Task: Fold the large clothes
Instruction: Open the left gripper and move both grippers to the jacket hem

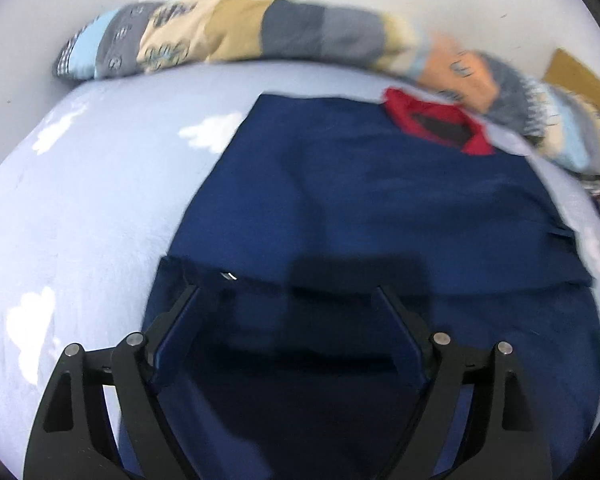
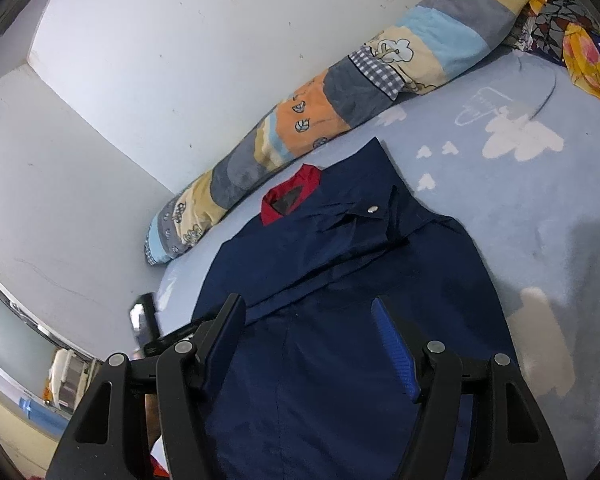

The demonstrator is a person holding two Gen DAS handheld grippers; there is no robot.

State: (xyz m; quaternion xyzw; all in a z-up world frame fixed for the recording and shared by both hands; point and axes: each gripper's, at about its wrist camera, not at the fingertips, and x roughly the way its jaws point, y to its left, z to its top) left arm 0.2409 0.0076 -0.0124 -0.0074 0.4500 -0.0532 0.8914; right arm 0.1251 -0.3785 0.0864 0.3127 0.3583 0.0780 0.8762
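A navy blue garment [image 1: 360,184] with a red collar [image 1: 404,106] lies flat on a light blue bedsheet [image 1: 100,200] printed with white clouds. A folded part crosses it, with a small metal snap [image 1: 230,276] at its edge. My left gripper [image 1: 288,290] hovers over the garment's near part, its jaws wide apart with no cloth pinched between them. In the right wrist view the same garment [image 2: 340,360] stretches away toward the red collar [image 2: 296,188], a snap [image 2: 373,210] showing on a folded sleeve. My right gripper [image 2: 308,302] stands open above the cloth.
A rolled patchwork quilt [image 1: 240,32] [image 2: 340,84] runs along the white wall [image 2: 180,40] behind the garment. Bright patterned fabric [image 2: 580,48] lies at the bed's far right. The bed's left edge drops to the floor [image 2: 20,400] in the right wrist view.
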